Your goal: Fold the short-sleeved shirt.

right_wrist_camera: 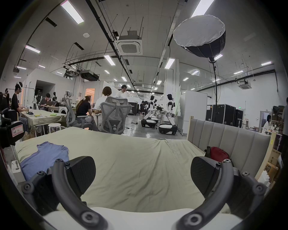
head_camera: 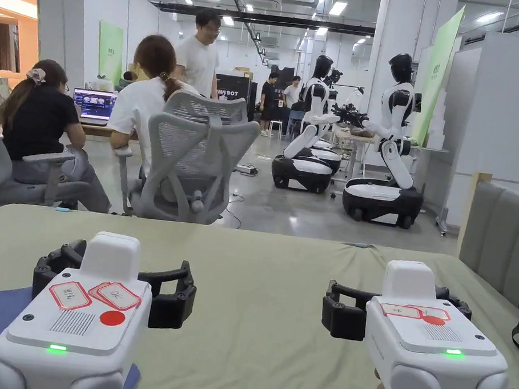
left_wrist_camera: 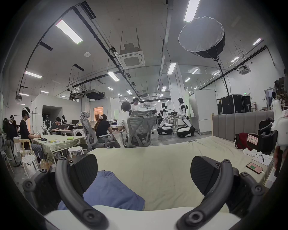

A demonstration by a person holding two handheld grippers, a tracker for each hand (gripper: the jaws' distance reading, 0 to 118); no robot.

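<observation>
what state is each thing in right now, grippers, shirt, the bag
left gripper: open, empty, above the shirt's edge
right gripper: open, empty, over bare sheet
blue shirt: lying on the bed, ungrasped
bed sheet: spread, lightly wrinkled
red bag: against the headboard

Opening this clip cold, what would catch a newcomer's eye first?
Two white handheld devices in the foreground, left gripper and right gripper, both with jaws open over the pale green bed cover. The blue shirt lies at the left, ungripped. Beyond, two white humanoid robots stand on the floor.
</observation>
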